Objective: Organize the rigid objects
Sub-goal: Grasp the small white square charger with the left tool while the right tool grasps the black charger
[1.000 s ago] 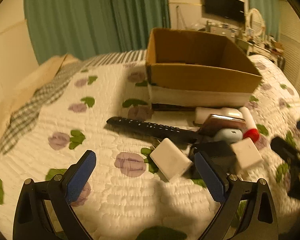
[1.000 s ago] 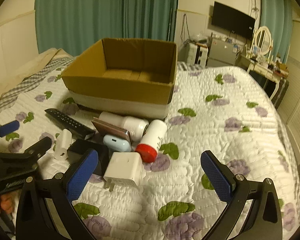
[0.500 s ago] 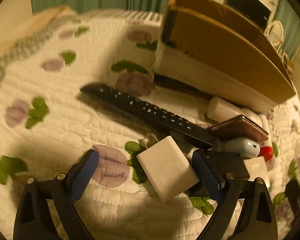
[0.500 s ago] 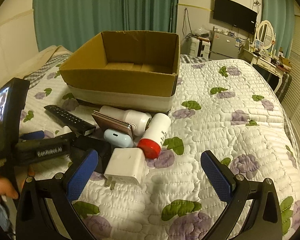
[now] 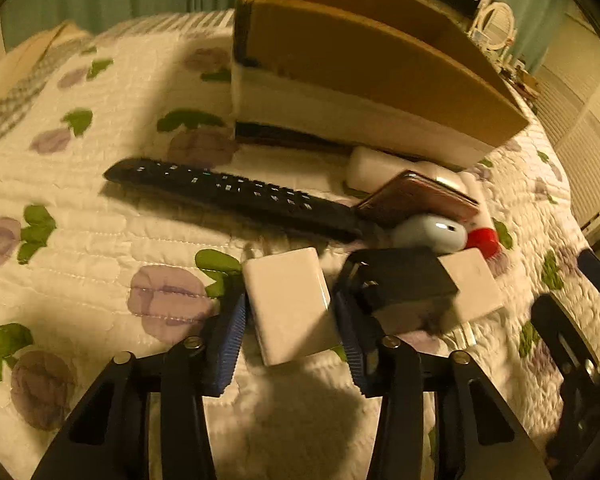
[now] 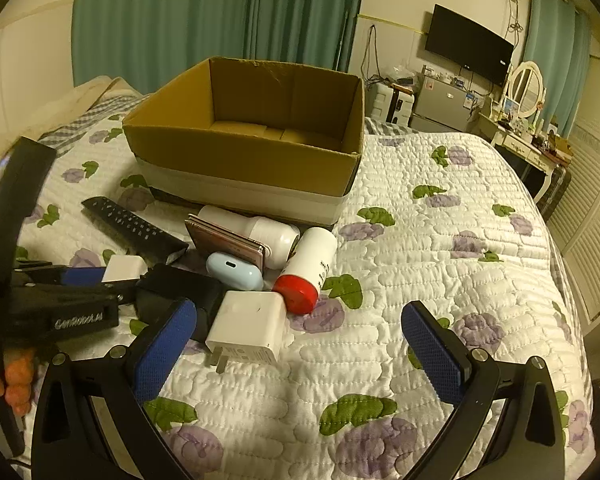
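My left gripper (image 5: 290, 316) is shut on a white charger block (image 5: 290, 304), its blue pads against both sides; the block rests on the quilt. The block also shows in the right wrist view (image 6: 124, 268). Beside it lie a black adapter (image 5: 400, 280), a second white plug charger (image 6: 248, 326), a black remote (image 5: 228, 192), a pink phone (image 5: 416, 200), a blue earbud case (image 6: 234, 270), a red-capped white bottle (image 6: 312, 264) and a white bottle (image 6: 256, 230). An open cardboard box (image 6: 244, 160) stands behind them. My right gripper (image 6: 296, 344) is open and empty just in front of the pile.
The pile lies on a floral quilted bed (image 6: 440, 280). Green curtains (image 6: 204, 12) hang behind the box. A TV (image 6: 468, 50), a cabinet and a dressing table with mirror (image 6: 526, 88) stand past the bed's far right side.
My left gripper moved down and forward onto the white charger block and closed on it. My right gripper stayed open and nearly still.
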Tool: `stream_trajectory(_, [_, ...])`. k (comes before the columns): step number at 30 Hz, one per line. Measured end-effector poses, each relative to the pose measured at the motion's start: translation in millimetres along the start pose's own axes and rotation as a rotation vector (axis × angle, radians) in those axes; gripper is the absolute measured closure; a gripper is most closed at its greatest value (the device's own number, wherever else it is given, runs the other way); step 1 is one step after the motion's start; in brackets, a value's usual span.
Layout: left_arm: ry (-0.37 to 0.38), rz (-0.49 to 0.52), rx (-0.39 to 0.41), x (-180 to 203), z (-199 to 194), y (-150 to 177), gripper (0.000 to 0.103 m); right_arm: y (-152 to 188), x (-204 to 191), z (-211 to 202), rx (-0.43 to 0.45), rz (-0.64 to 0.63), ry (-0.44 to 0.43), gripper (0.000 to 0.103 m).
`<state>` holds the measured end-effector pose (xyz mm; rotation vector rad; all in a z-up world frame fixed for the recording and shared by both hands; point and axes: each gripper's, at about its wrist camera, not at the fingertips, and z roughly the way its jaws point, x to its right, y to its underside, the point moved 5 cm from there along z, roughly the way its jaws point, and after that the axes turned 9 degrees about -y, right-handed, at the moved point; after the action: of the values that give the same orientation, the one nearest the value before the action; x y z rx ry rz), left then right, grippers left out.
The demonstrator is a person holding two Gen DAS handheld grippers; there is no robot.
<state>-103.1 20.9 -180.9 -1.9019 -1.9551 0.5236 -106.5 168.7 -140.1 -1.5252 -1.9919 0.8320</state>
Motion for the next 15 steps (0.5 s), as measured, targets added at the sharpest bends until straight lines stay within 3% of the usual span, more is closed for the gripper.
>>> stream_trajectory(3, [-0.021, 0.017, 0.043, 4.2, -21.7, 4.1, 0.061, -1.6, -3.8, 1.4, 0.001, -0.012, -0.023, 0.000])
stream_trajectory(8, [-0.078, 0.021, 0.129, -10.1, -50.6, 7.5, 0.062, -13.1, -25.7, 10.9, -0.014, -0.081, -0.150, 0.000])
stream_trajectory(15, [-0.135, 0.018, 0.182, -55.3, -50.4, -22.2, 0.062, -13.3, -80.6, 40.3, -0.119, -0.352, -0.297, 0.019])
